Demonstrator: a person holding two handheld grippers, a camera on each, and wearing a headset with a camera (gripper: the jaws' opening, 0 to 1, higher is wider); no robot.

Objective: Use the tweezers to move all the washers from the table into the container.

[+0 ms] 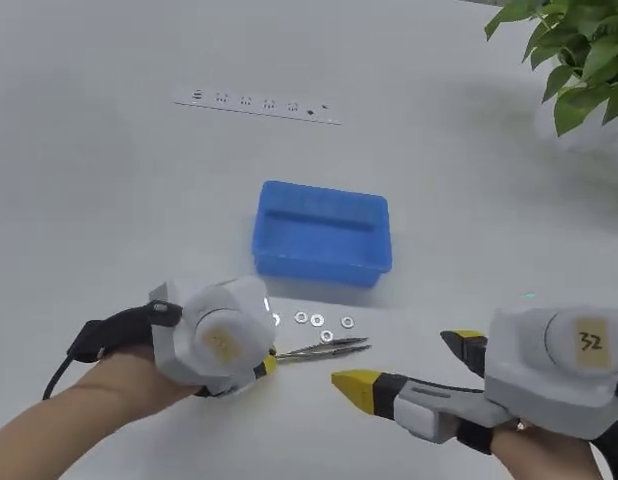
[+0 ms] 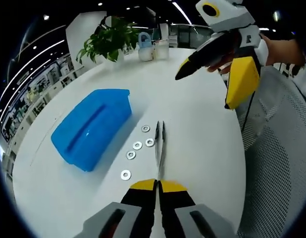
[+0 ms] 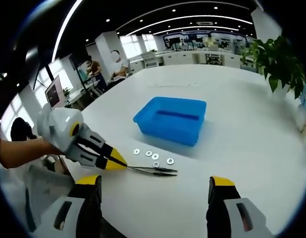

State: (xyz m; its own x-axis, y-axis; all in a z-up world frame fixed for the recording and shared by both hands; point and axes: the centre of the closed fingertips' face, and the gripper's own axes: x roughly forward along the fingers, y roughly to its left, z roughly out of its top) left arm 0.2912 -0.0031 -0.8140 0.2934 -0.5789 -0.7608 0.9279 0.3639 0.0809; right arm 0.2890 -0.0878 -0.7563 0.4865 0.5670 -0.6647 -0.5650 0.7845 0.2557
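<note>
Metal tweezers [image 1: 322,349] [image 2: 159,145] [image 3: 152,170] lie on the white table with my left gripper [image 1: 268,357] [image 2: 157,186] [image 3: 115,162] shut on their rear end. Several washers [image 1: 317,320] [image 2: 137,145] [image 3: 149,153] lie in a loose row just beyond the tweezer tips. The empty blue container [image 1: 322,232] [image 2: 90,127] [image 3: 172,118] stands behind the washers. My right gripper [image 1: 409,362] [image 3: 155,190] [image 2: 205,77] hovers open to the right of the tweezers, nothing between its yellow-tipped fingers.
A white power strip [image 1: 257,105] lies at the far side of the table. A green potted plant [image 1: 571,55] [image 2: 107,40] [image 3: 278,62] stands at the far right corner. The table edge [image 2: 244,148] runs close beside the tweezers.
</note>
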